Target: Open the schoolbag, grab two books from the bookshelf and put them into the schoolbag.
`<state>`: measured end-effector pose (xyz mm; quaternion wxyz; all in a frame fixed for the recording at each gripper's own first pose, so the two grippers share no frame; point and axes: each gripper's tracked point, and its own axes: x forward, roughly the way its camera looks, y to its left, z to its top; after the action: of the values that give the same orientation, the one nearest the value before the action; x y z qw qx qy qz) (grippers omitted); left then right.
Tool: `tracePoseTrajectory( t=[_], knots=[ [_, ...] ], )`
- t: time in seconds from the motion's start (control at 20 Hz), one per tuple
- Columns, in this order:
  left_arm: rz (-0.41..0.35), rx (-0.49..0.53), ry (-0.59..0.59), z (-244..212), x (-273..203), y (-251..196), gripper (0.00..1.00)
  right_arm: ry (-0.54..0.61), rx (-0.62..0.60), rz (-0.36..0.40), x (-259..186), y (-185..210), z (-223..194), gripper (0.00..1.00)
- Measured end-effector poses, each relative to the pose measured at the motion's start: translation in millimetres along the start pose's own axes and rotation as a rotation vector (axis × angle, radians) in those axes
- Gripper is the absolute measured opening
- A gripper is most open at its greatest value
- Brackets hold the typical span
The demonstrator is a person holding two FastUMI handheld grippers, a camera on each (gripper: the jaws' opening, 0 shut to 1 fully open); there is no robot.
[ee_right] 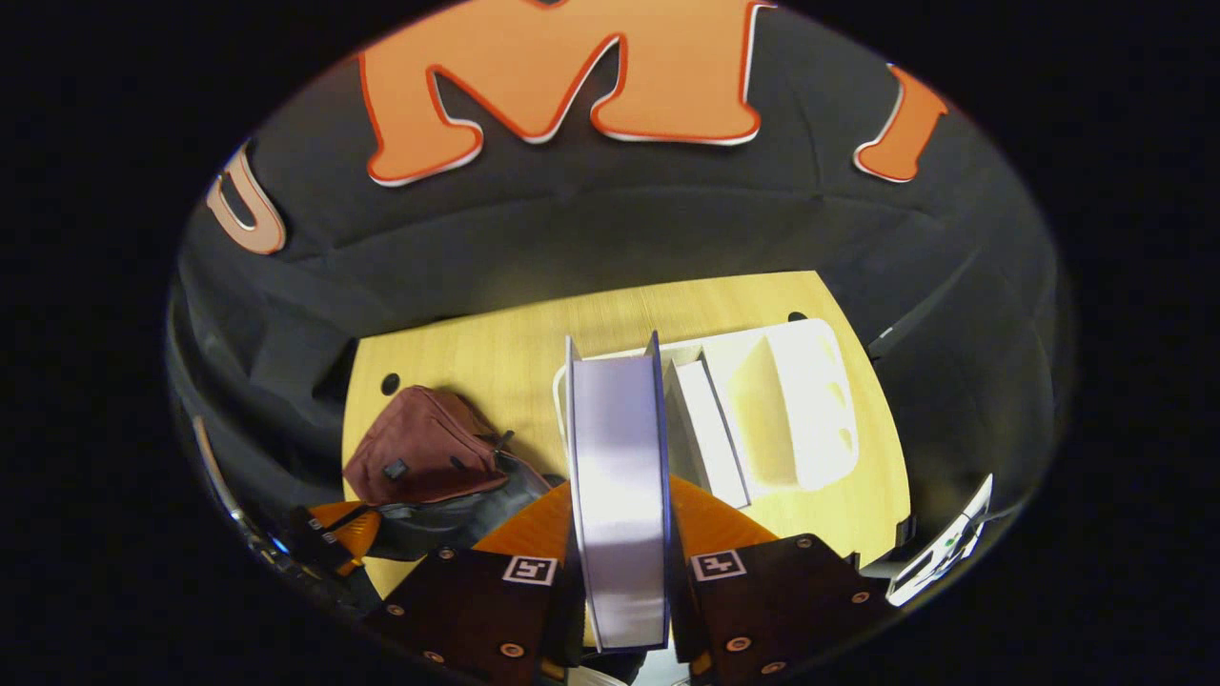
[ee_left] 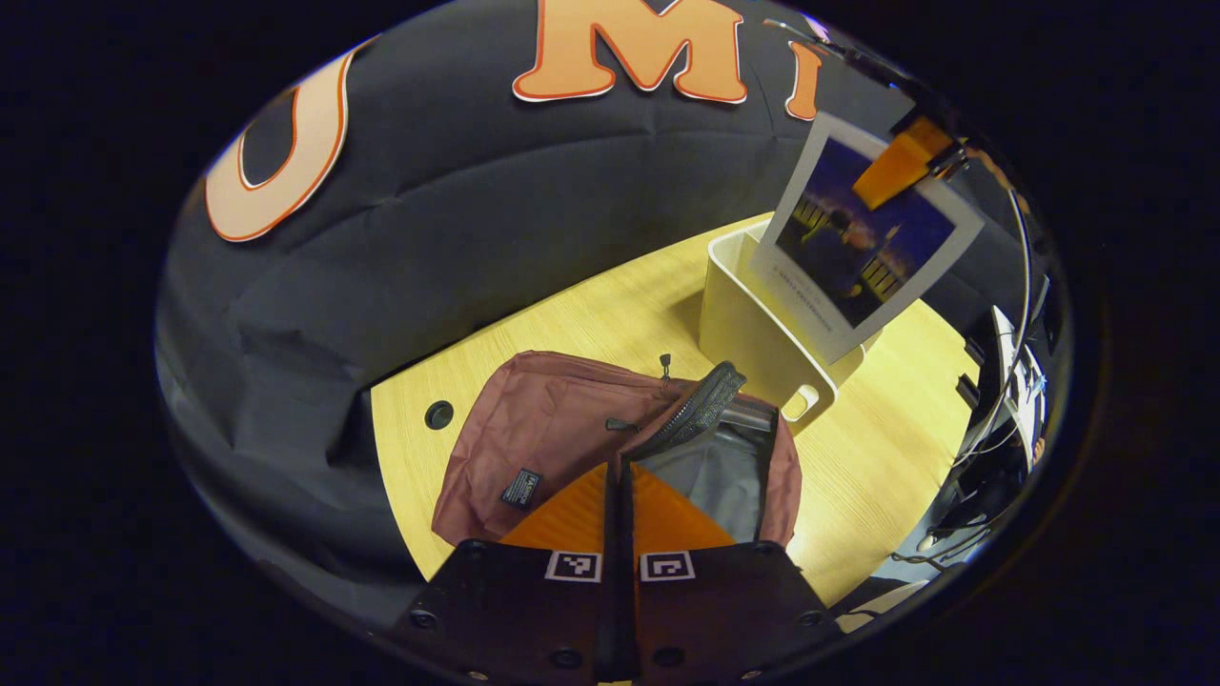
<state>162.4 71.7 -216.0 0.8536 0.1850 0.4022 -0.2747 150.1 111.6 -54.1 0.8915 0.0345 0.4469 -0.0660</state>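
- Your left gripper [ee_left: 620,495] is pinched tight on the edge of the schoolbag [ee_left: 543,429], whose unzipped mouth gapes on the table [ee_left: 591,324].
- Your right gripper [ee_right: 620,534] clamps a book [ee_right: 620,476] on both covers, lifted above the white bookshelf [ee_right: 791,410].
- From the left gripper view, that book [ee_left: 863,233] hangs at 2 o'clock over the bookshelf [ee_left: 753,333].
- In the right gripper view, the schoolbag [ee_right: 419,448] lies at 9 o'clock.
- Another book [ee_right: 710,429] stands in the bookshelf.

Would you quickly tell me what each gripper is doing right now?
Left gripper: shut on the schoolbag opening edge.
Right gripper: shut on a book, lifted above the bookshelf.
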Motion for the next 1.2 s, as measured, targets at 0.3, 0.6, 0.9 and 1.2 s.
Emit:
tracePoseTrajectory(
  t=[0.3,0.6,0.9,1.2],
  knots=[
    [0.000,0.011,-0.013,2.7,-5.6,-6.6,0.01,-0.120,0.218,0.161,-77.1,-8.6,-54.9,0.36],
    [0.017,0.046,-0.040,11.4,-21.0,-12.2,0.01,-0.117,0.579,0.384,-48.0,3.7,-151.8,0.36],
    [0.018,0.035,-0.021,12.2,-24.5,-20.3,0.01,-0.093,0.852,0.476,34.1,26.6,-206.4,0.35],
    [0.040,0.049,-0.025,18.8,-33.8,-27.3,0.01,-0.100,0.994,0.576,112.9,80.8,-213.0,0.35]
  ],
)
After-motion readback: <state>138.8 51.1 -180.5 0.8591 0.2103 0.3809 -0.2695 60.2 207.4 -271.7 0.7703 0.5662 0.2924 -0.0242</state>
